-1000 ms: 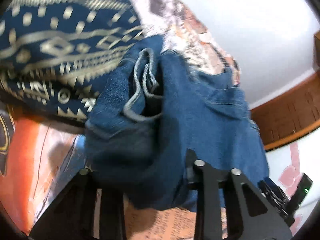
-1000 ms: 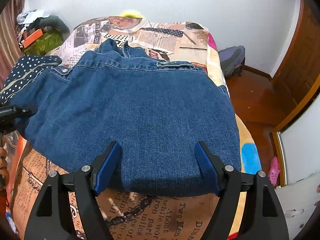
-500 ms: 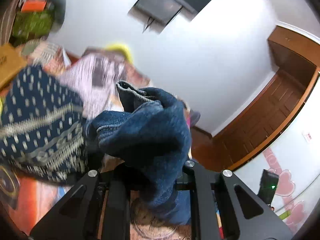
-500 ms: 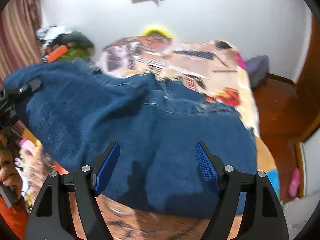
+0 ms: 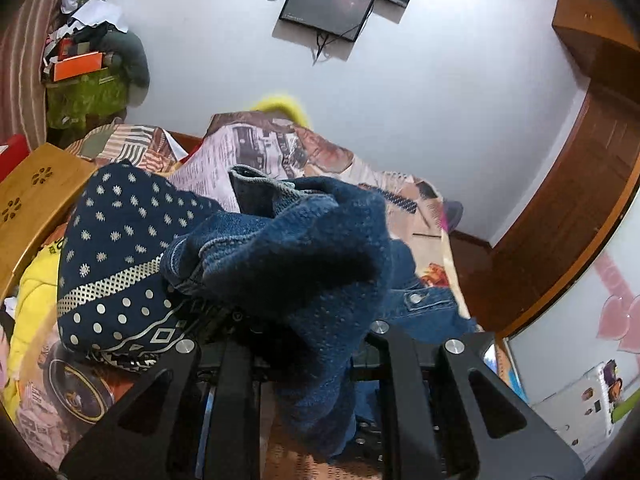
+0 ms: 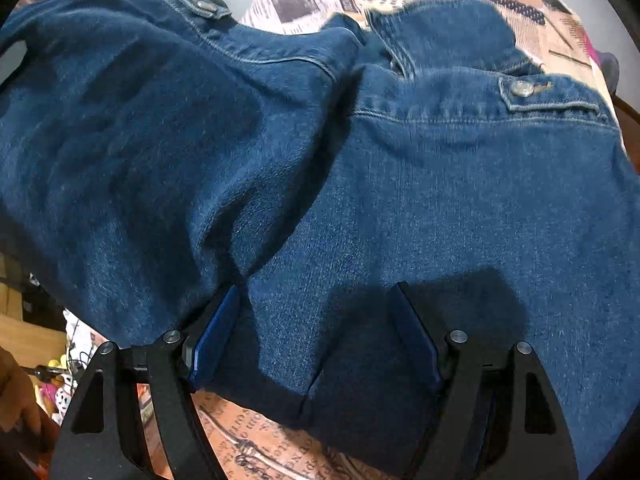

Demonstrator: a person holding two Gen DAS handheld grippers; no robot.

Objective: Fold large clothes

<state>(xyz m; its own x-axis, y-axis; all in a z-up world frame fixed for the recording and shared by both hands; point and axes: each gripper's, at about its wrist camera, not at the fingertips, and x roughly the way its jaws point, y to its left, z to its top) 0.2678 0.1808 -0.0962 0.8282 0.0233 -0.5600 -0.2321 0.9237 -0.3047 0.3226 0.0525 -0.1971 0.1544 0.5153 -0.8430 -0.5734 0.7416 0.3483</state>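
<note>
Presently the blue denim jacket (image 6: 400, 184) lies across the newspaper-print bedspread (image 6: 248, 436), its hem at the near edge; bare bedspread (image 5: 256, 160) shows beyond. The right gripper (image 6: 316, 340) has jaws spread, hem fabric between them. The left gripper (image 5: 304, 344) pinches a bunched denim fold (image 5: 304, 264), raised higher than a second ago, beside a navy patterned cloth (image 5: 120, 264).

The newspaper-print bedspread (image 6: 256, 440) carries rows of printed lettering. It is too distorted to read. Nothing else bears legible text
</note>
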